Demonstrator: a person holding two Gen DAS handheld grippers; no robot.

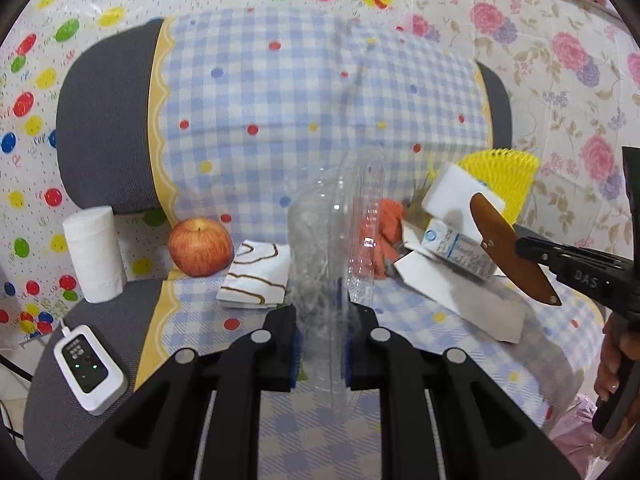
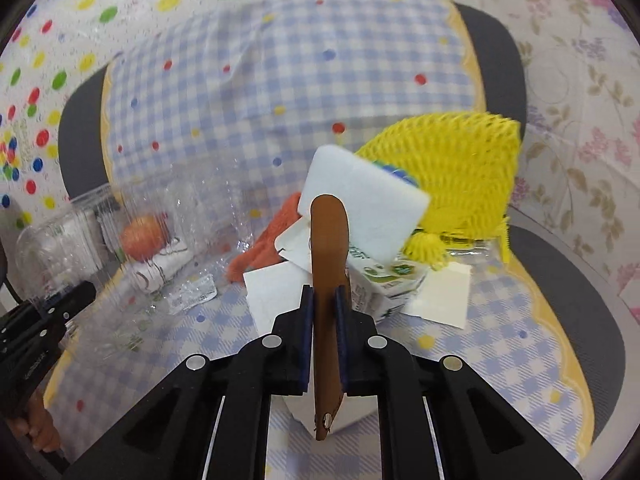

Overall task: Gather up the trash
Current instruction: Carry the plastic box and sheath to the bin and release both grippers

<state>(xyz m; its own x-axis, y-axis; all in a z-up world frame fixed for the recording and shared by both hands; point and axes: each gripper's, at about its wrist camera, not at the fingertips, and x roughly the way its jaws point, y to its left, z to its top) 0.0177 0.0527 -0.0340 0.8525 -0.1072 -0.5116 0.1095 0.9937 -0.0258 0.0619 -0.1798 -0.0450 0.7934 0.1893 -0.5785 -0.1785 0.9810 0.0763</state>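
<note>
- The office chair has a grey seat and back, and fills most of both views; everything else rests on it or hangs above it.
- A blue-and-white checked cloth with coloured dots and a yellow scalloped border is draped over the chair's back and seat.
- A clear plastic container, crumpled and see-through, is pinched between the pads of the left tool, whose jaws are closed on its lower edge; it stands up in front of that camera, raised above the seat.
- A yellow foam fruit net leans against the chair back at the right of the trash pile.
- A white milk carton with green and blue print lies tilted on flat white cardboard pieces, just in front of the net.
- An orange crumpled scrap sits between the plastic container and the carton.
- A brown flat strip with a rivet near its end is clamped in the right tool, jaws shut on it; its rounded tip lies over the carton in the picture, though contact cannot be told.
- A roll of white paper stands upright at the seat's left edge.
- A red apple sits on the cloth, just beside a folded napkin with brown lines.
- A small white device with green lights lies on the grey seat near the front left.
</note>
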